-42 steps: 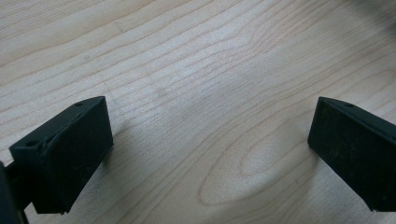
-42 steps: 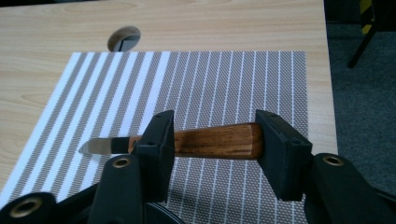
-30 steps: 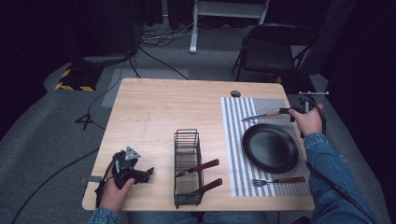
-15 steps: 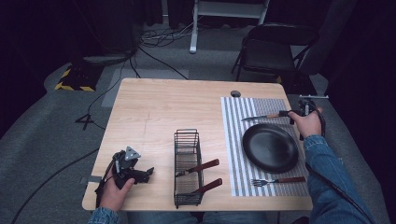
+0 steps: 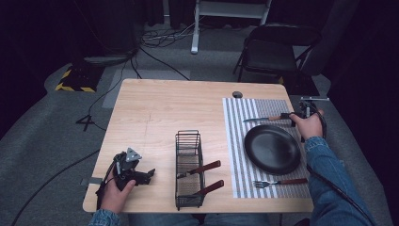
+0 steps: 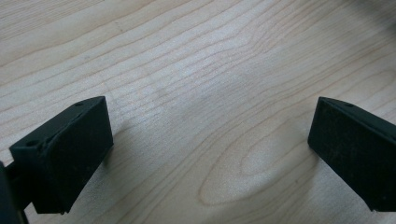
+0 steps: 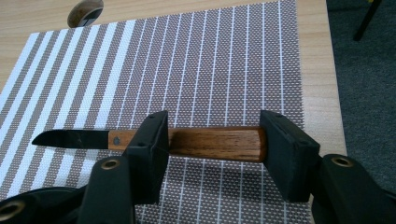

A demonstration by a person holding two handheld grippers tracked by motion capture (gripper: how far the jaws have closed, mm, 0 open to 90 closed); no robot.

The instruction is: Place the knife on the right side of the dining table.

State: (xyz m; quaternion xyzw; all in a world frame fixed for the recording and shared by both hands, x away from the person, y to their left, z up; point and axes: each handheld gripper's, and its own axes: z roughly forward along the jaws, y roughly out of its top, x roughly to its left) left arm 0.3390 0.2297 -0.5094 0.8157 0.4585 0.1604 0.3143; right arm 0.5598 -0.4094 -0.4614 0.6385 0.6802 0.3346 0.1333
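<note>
A knife with a dark blade and a wooden handle lies across the far part of the striped placemat. My right gripper is at the handle end, and its jaws stand wide apart on either side of the handle, open. My left gripper rests near the table's front left corner. Its jaws are open over bare wood with nothing between them.
A black plate sits on the mat just nearer than the knife, and a fork lies at the mat's near edge. A wire basket at front centre holds two wooden-handled utensils. A round grommet sits near the far edge. A chair stands behind.
The right hand has come down a little, and the knife has gone from slightly tilted to flat on the mat. The left gripper has not moved.
</note>
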